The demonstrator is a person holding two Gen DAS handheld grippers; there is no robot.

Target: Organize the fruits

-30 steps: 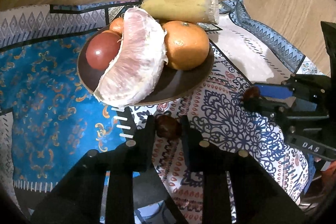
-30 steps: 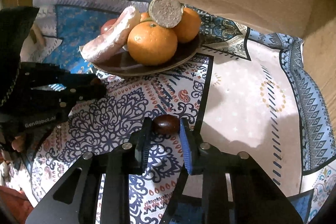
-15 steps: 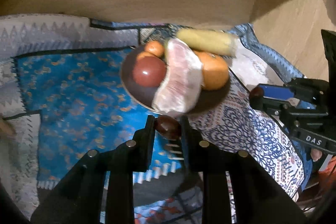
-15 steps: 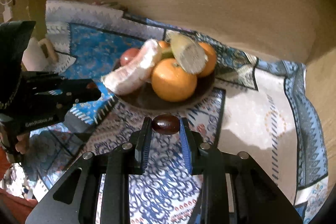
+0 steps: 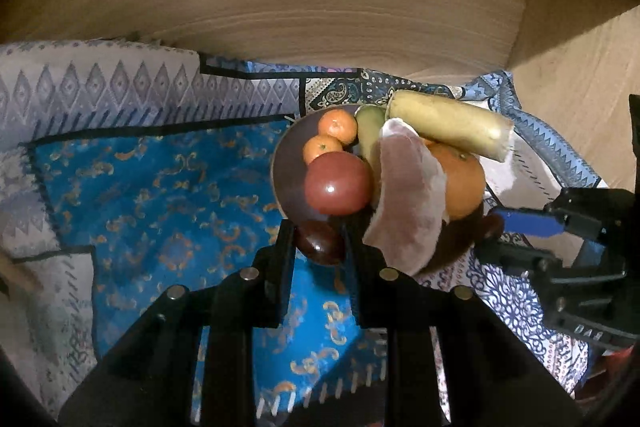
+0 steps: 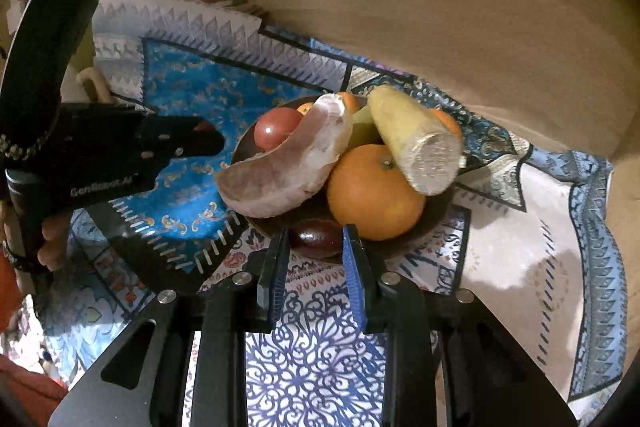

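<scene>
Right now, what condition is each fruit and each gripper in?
Left gripper: shut on a dark red date.
Right gripper: shut on a dark brown date.
Pink pomelo wedge: peeled.
Yellow banana: cut.
Large orange: whole, unpeeled.

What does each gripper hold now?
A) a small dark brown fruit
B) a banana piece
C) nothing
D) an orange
A: the left gripper and the right gripper are each shut on a small dark brown fruit near the plate.
</scene>
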